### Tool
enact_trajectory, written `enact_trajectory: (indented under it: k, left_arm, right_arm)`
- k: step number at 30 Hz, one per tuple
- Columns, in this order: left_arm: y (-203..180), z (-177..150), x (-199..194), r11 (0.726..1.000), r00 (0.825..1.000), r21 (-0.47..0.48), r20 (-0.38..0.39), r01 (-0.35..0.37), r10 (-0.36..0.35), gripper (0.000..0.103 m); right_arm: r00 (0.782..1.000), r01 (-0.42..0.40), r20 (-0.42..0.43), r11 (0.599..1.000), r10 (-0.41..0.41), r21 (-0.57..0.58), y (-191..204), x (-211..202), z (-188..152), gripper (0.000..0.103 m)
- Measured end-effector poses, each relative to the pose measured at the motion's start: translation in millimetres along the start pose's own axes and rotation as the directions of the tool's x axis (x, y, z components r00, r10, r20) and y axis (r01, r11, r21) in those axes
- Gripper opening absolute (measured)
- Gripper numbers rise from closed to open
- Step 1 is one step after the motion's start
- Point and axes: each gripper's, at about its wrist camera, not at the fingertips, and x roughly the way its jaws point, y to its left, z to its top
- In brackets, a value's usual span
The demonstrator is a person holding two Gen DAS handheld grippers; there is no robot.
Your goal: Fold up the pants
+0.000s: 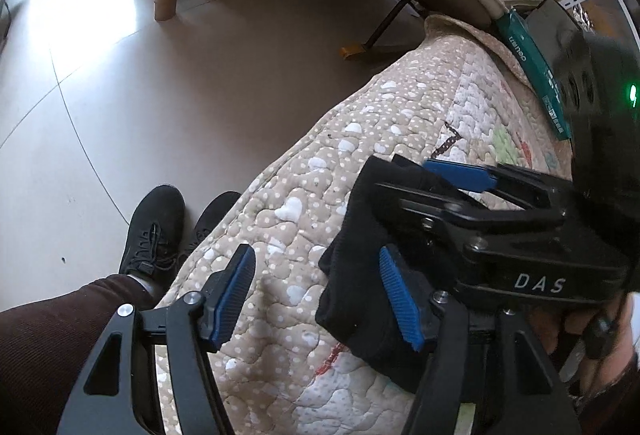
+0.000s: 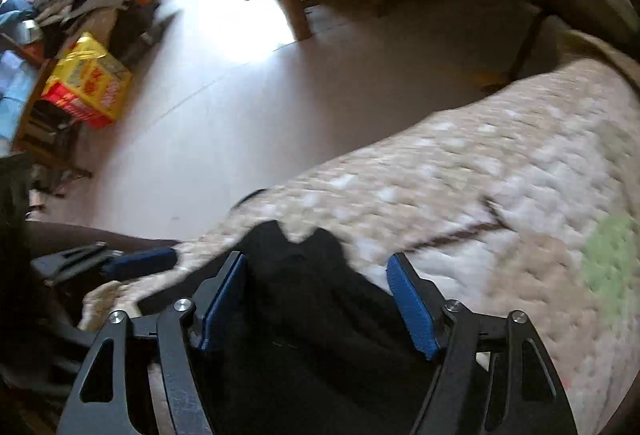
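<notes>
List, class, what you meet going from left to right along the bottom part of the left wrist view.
Dark red trouser leg → black shoes → left tongs' left pad → quilted bedcover → black pants → right tongs.

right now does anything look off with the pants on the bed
The black fabric pants lie bunched in a lumpy heap near the edge of the beige quilted heart-print bedspread, not laid flat. Nothing looks spilled or damaged.

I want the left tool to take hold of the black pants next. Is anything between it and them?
Partly. The right tool sits over the black pants, covering their far part. The near edge by the left tool is clear on the quilt.
</notes>
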Motion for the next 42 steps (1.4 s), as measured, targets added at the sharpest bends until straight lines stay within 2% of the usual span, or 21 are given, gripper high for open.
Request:
enact_trajectory:
  k: [2, 4, 7, 10, 14, 17, 18, 19, 20, 21, 23, 26, 33, 35, 38, 42]
  left_arm:
    - [-4, -2, 2, 1.0, 1.0, 0.016, 0.001, -0.011, 0.011, 0.063]
    - [-6, -3, 3, 0.999, 1.0, 0.029, 0.008, -0.021, 0.021, 0.063]
    - [-10, -3, 0, 0.999, 0.999, 0.051, 0.036, -0.016, 0.014, 0.064]
    - [-17, -4, 2, 0.996, 0.999, 0.085, 0.053, 0.001, -0.006, 0.067]
    - [-29, -6, 15, 0.991, 0.998, 0.128, 0.04, 0.043, -0.048, 0.07]
    - [-38, -7, 18, 0.985, 0.998, 0.167, 0.04, 0.038, -0.046, 0.069]
    - [-41, -7, 17, 0.982, 0.998, 0.185, 0.035, 0.04, -0.047, 0.052]
    - [-44, -7, 15, 0.978, 0.997, 0.197, 0.022, 0.074, -0.079, 0.024]
    - [-46, -8, 13, 0.974, 0.994, 0.203, 0.012, 0.104, -0.108, 0.022]
    - [-49, -9, 9, 0.971, 0.994, 0.219, 0.023, 0.096, -0.104, 0.02]
    - [-54, -11, 4, 0.965, 0.994, 0.249, 0.046, 0.081, -0.096, 0.019]
    - [-55, -9, -2, 0.966, 0.993, 0.239, 0.046, 0.096, -0.11, 0.018]
    - [-71, -14, -27, 0.957, 0.981, 0.234, 0.045, 0.174, -0.19, 0.018]
    - [-86, -18, -35, 0.945, 0.974, 0.257, 0.045, 0.203, -0.221, 0.018]
    - [-115, -31, -38, 0.923, 0.972, 0.324, 0.046, 0.205, -0.232, 0.018]
    - [-152, -50, -28, 0.899, 0.964, 0.36, 0.001, 0.249, -0.267, 0.018]
  right_arm:
    - [1.0, -0.002, -0.028, 0.999, 0.001, -0.037, 9, 5, 3, 0.063]
    - [0.998, 0.027, -0.052, 0.998, -0.03, -0.058, 11, 7, 3, 0.036]
    - [1.0, -0.002, -0.007, 1.0, 0.002, -0.017, 2, -9, 1, 0.031]
    - [0.999, 0.006, 0.037, 1.0, -0.006, 0.006, -1, -25, -1, 0.03]
    - [0.998, 0.023, 0.06, 1.0, -0.024, 0.016, 2, -36, -3, 0.03]
    - [0.997, 0.026, 0.07, 0.999, -0.027, 0.02, 3, -43, -6, 0.03]
    - [0.997, 0.03, 0.074, 0.999, -0.031, 0.024, 2, -45, -6, 0.03]
    - [0.996, 0.031, 0.078, 0.999, -0.033, 0.028, 2, -49, -10, 0.03]
    - [0.996, 0.031, 0.081, 0.999, -0.034, 0.032, 1, -51, -11, 0.03]
    - [0.995, 0.034, 0.088, 0.999, -0.036, 0.033, 2, -54, -12, 0.03]
    - [0.994, 0.036, 0.106, 0.999, -0.04, 0.04, 3, -60, -16, 0.03]
    - [0.991, 0.047, 0.125, 0.998, -0.053, 0.05, 4, -67, -17, 0.029]
    - [0.981, 0.047, 0.183, 0.996, -0.059, 0.074, 1, -96, -31, 0.029]
    - [0.976, 0.056, 0.205, 0.994, -0.074, 0.093, -1, -108, -40, 0.029]
    - [0.968, 0.065, 0.232, 0.99, -0.092, 0.123, -10, -128, -56, 0.029]
    - [0.961, 0.092, 0.241, 0.98, -0.134, 0.176, -28, -150, -87, 0.029]
